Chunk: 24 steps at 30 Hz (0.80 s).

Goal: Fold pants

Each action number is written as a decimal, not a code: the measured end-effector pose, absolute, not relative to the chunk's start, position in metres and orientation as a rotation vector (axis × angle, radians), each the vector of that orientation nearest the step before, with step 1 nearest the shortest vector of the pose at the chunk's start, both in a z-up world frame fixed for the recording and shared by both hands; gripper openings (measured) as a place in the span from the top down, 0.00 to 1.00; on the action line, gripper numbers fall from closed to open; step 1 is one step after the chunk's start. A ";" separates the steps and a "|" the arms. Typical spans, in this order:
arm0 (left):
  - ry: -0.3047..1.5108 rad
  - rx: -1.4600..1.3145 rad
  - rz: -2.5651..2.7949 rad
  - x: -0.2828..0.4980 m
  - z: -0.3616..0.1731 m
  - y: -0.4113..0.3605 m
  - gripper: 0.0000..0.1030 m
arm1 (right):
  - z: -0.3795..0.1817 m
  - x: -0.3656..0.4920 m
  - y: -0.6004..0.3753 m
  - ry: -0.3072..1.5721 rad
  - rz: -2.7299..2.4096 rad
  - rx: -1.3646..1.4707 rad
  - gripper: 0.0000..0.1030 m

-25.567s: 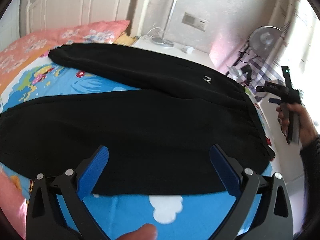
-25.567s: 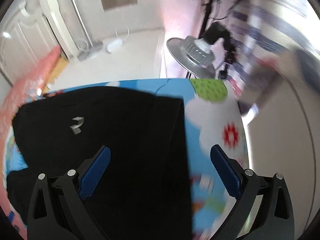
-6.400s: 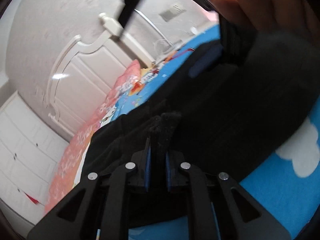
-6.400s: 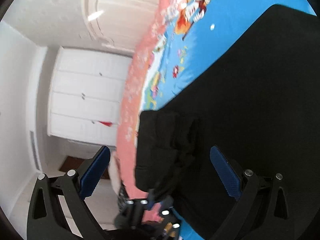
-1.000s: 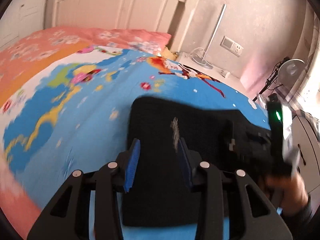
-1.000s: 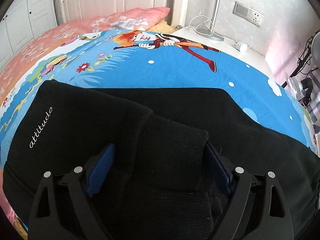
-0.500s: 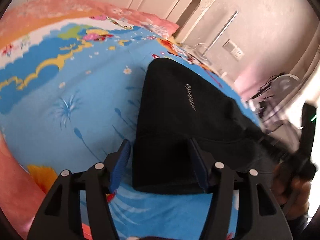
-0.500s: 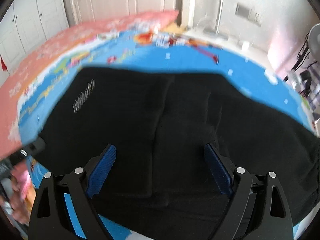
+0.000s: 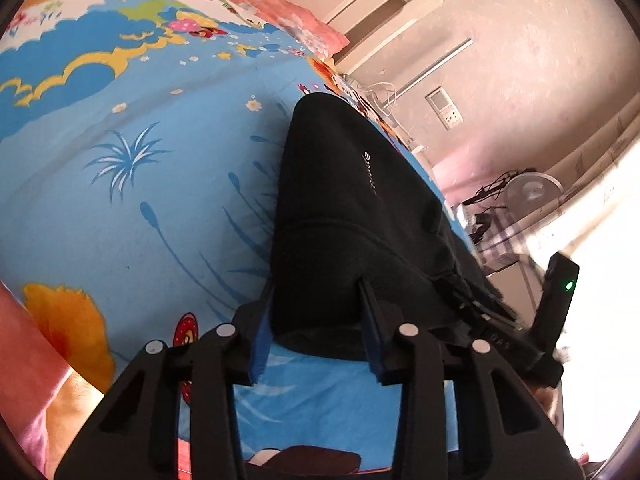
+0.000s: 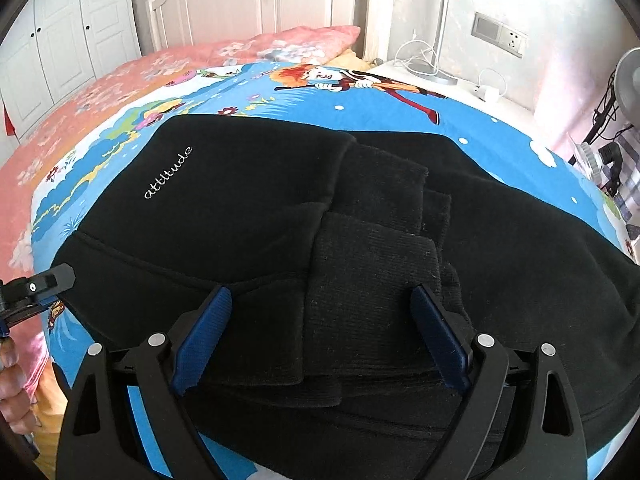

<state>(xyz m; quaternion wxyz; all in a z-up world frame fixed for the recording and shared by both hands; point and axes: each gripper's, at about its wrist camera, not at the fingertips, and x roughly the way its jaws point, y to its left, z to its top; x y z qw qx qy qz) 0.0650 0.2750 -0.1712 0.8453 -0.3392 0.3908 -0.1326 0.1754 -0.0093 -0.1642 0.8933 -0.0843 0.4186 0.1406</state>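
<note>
The black pants (image 10: 280, 216) lie folded in a thick stack on the blue cartoon bedsheet (image 10: 460, 120), with white "attitude" lettering on top. My left gripper (image 9: 316, 328) is open, its blue pads either side of the stack's near left corner (image 9: 340, 240). My right gripper (image 10: 320, 336) is open wide, low over the ribbed cuffs (image 10: 372, 272) at the stack's near edge. The right gripper body shows at the right of the left wrist view (image 9: 520, 332); the left gripper's tip shows at the left of the right wrist view (image 10: 44, 284).
A pink floral quilt (image 10: 120, 84) covers the bed's far left side, with the white headboard (image 10: 240, 4) and wardrobe behind. A white nightstand (image 10: 452, 80) with cables stands by the wall. A fan (image 9: 528, 192) stands on the floor at the right.
My left gripper has moved in to the stack's left corner and narrowed around it. My right gripper has lowered toward the cuffs. The stack lies as before.
</note>
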 end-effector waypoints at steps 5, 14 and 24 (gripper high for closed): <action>0.818 -0.784 -0.283 0.067 -0.170 0.277 0.48 | -0.164 0.176 -0.009 0.868 0.289 -0.176 0.14; 0.839 -0.693 -0.229 0.080 -0.167 0.261 0.41 | -0.164 0.175 -0.008 0.869 0.288 -0.173 0.14; 0.844 -0.714 -0.265 0.076 -0.170 0.269 0.54 | -0.161 0.176 -0.010 0.883 0.292 -0.176 0.16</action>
